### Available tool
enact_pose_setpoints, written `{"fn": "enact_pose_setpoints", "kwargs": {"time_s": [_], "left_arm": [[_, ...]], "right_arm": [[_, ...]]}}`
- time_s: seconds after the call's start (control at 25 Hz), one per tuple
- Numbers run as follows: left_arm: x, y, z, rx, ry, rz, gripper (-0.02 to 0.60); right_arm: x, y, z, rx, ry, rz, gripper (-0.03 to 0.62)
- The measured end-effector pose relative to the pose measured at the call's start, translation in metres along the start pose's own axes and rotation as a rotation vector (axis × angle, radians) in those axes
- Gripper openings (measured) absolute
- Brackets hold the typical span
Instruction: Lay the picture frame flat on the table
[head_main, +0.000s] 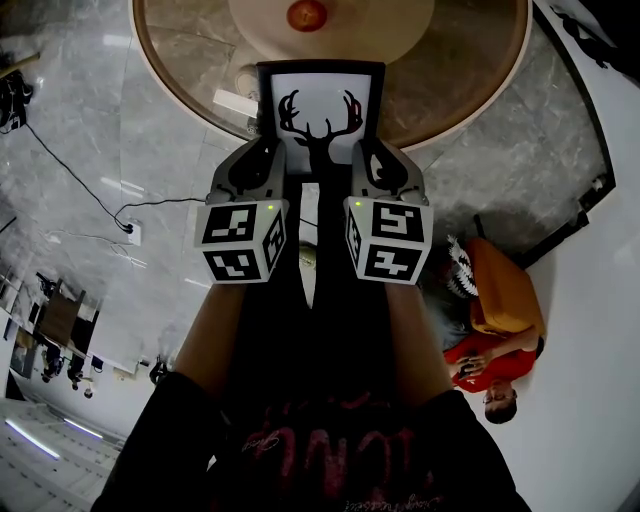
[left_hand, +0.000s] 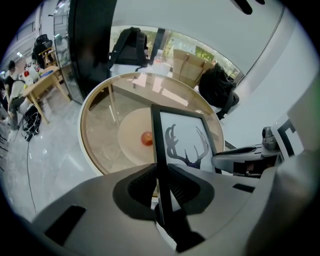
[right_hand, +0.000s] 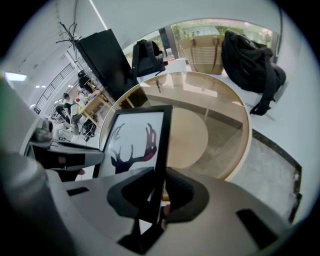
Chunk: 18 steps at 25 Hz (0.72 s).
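Currently both tools are on the picture frame (head_main: 320, 112). Left hand-held gripper (left_hand: 160, 192): jaws pinched onto the frame's left edge, with the black moulding running up between the pads. Right hand-held gripper (right_hand: 151, 195): likewise clamped, on the right edge. The frame sits between the two, its deer-antler print on white facing back toward the holder. It is not flat. It stands tilted, top edge farthest from the jaws. Whether its bottom edge touches anything, I cannot tell.

Ahead of both jaws is a round glass-topped table (head_main: 498, 85) with a pale rim. The frame's upper part shows over the table's near side. A small red round thing (head_main: 307, 14) lies farther ahead, past the frame's top and well apart from it. Off to the outer side of the right hand-held gripper, a person (head_main: 492, 335) in orange and red sits on the floor. A black backpack (right_hand: 252, 62) rests beyond the table.
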<state>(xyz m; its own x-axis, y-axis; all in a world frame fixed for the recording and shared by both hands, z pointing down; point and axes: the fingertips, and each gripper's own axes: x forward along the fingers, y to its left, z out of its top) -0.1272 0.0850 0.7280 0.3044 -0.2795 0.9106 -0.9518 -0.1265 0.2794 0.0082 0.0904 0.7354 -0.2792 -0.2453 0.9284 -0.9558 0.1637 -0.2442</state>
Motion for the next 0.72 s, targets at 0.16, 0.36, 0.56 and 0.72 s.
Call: {"fn": "enact_pose_setpoints", "kwargs": {"time_s": [0.16,0.36,0.56,0.72], "left_arm": [[0.006,0.004,-0.004,-0.001,0.011,-0.002,0.072],[0.015,0.006,-0.009,-0.006,0.03,-0.002,0.072],[0.024,0.01,-0.015,-0.007,0.052,-0.008,0.072],[0.03,0.012,-0.018,0.003,0.06,-0.002,0.072]], "right_arm": [[0.006,0.0,-0.004,-0.002,0.013,-0.003,0.081],[0.016,-0.002,-0.009,-0.005,0.041,-0.005,0.081],[0.024,-0.002,-0.015,-0.005,0.059,-0.003,0.084],[0.029,-0.002,-0.018,-0.009,0.064,-0.008,0.086]]}}
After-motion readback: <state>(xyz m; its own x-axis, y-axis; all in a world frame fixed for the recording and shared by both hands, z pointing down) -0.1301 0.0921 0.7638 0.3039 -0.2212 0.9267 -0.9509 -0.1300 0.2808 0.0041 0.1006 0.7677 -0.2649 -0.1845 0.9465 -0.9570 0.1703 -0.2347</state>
